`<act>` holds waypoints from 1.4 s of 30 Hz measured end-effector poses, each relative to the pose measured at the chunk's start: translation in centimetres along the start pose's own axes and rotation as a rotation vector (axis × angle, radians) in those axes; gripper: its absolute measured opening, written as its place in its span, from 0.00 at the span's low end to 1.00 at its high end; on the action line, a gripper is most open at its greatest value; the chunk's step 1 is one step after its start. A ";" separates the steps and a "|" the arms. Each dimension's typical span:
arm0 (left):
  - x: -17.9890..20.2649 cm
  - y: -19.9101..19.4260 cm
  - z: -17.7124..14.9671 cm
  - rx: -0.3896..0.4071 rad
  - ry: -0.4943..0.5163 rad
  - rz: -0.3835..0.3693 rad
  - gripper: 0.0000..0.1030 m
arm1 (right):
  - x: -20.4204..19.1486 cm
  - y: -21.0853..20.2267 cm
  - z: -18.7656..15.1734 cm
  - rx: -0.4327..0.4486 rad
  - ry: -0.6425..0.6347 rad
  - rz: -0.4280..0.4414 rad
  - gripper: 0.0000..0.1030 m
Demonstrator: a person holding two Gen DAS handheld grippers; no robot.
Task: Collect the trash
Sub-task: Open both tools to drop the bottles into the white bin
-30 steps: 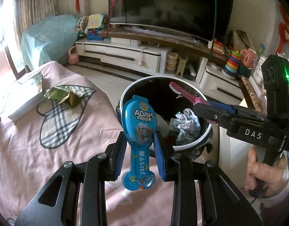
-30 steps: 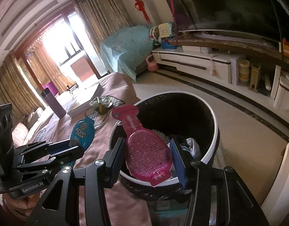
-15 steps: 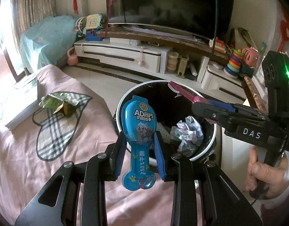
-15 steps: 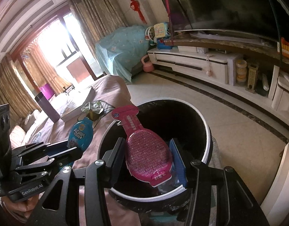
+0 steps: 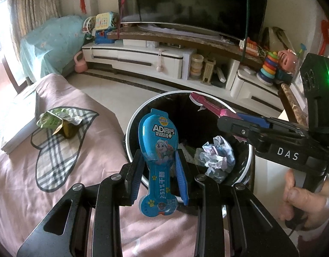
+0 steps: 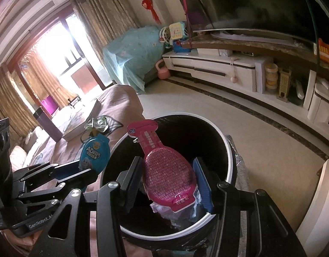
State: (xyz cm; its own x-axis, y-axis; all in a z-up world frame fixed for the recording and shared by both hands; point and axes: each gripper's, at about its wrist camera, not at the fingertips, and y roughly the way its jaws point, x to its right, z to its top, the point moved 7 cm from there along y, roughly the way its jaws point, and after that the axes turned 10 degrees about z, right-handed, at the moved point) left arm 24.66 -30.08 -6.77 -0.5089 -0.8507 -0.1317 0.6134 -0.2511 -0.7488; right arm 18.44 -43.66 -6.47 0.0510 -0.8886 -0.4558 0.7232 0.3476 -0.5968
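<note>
My left gripper is shut on a blue snack wrapper and holds it over the near left rim of the black trash bin. My right gripper is shut on a pink wrapper directly above the bin's opening. The pink wrapper and the right gripper also show in the left wrist view. Crumpled paper lies inside the bin. A green crumpled wrapper lies on the pink sofa cover.
A book lies beside the green wrapper. A purple bottle stands on the sofa further back. A white TV cabinet with toys lines the far wall. A white side table stands right of the bin.
Both grippers moved forward with their wrappers; the pink wrapper now sits over the middle of the bin and the blue wrapper has come over its rim.
</note>
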 end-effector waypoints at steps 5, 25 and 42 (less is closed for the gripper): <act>0.3 0.4 0.1 -0.008 0.007 0.002 0.27 | 0.2 0.2 -0.1 -0.011 0.005 -0.007 0.48; 0.5 1.5 0.4 -0.036 -0.001 0.010 0.27 | 1.0 0.6 0.4 -0.028 0.020 -0.020 0.48; -2.7 -2.4 -2.2 0.007 -0.120 0.012 0.71 | -0.9 -3.0 0.3 0.070 0.048 0.000 0.82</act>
State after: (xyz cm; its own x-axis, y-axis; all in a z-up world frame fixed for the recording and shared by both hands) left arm 23.26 -26.15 -6.02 -0.4260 -0.9026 -0.0617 0.6235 -0.2435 -0.7429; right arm 16.39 -43.99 -4.10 0.0196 -0.8727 -0.4879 0.7698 0.3245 -0.5496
